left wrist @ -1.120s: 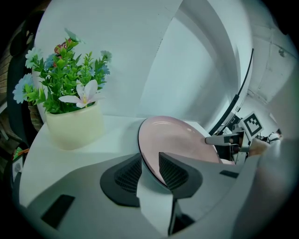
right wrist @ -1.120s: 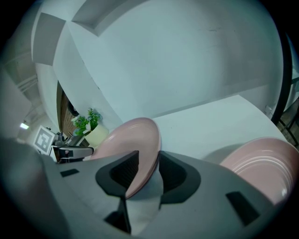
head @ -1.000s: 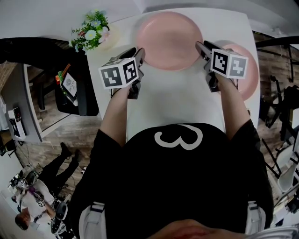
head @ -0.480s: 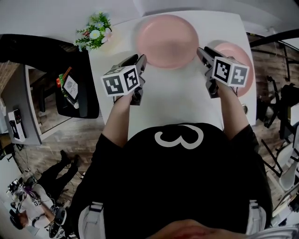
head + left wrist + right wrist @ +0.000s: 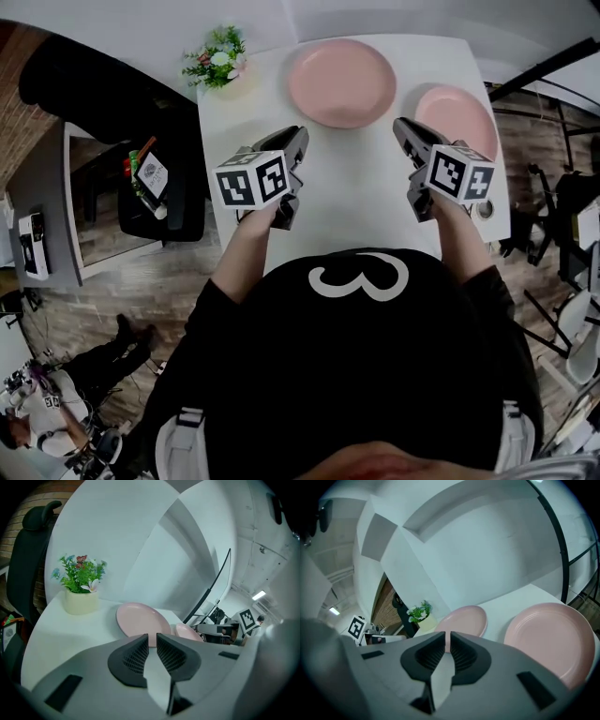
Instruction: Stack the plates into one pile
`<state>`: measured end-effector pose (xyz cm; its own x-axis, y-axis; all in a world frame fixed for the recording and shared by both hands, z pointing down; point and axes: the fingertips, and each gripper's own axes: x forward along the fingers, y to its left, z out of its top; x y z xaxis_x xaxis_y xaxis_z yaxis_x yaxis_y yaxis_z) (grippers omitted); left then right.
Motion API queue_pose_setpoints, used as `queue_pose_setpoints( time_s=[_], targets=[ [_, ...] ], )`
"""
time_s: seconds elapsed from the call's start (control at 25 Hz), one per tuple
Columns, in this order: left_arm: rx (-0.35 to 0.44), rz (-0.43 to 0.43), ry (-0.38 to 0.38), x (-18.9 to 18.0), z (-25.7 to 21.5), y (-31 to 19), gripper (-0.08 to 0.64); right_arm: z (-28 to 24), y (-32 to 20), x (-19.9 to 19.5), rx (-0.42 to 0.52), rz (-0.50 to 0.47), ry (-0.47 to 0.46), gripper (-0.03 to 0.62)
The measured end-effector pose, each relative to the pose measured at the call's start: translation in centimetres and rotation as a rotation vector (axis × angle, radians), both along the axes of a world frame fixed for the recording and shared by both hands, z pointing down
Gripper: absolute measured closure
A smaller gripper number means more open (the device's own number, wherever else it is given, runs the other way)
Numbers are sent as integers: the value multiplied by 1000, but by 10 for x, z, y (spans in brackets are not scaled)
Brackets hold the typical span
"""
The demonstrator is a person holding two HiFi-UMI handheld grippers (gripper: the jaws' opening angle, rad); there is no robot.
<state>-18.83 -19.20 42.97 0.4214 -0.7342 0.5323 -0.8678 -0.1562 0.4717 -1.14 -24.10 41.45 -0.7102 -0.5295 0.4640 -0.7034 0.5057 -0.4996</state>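
Two pink plates lie apart on the white table [image 5: 356,178]: a large plate [image 5: 341,82] at the back middle and a smaller plate [image 5: 456,120] at the back right. My left gripper [image 5: 298,139] hovers in front of the large plate's left side, clear of it. Its jaws have just been closing, and a narrow gap with nothing in it is left between them [image 5: 152,637]. My right gripper [image 5: 401,127] hangs between the two plates, touching neither. Its jaws have also just been closing, down to a hairline slit, and hold nothing [image 5: 447,636].
A small pot of flowers [image 5: 220,58] stands at the table's back left corner. A dark office chair [image 5: 112,94] and a side desk are left of the table. Another person [image 5: 37,412] is on the floor at lower left. The table's right edge is just past the smaller plate.
Both grippers have drawn back from the large plate's edges toward the person and risen. Their jaws stand narrower than before. Neither plate has moved.
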Motion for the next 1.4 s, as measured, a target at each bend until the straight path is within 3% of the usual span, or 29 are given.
queue_pose_setpoints(
  time_s=[0.16, 0.32, 0.6, 0.8, 1.04, 1.4],
  targets=[
    [25, 78, 39, 22, -14, 30, 509, -10, 41, -1, 18, -12, -41, 549],
    [56, 157, 47, 38, -20, 52, 517, -1, 76, 6, -8, -12, -11, 557],
    [87, 248, 67, 67, -23, 64, 523, -4, 100, 34, -31, 76, -46, 557],
    [102, 317, 46, 99, -25, 52, 522, -6, 95, 66, -43, 114, -73, 557],
    [53, 399, 17, 150, -11, 31, 522, -2, 74, 118, -44, 159, -86, 557],
    [5, 413, 2, 204, 3, -12, 509, 10, 33, 183, -68, 175, -119, 555]
  ],
)
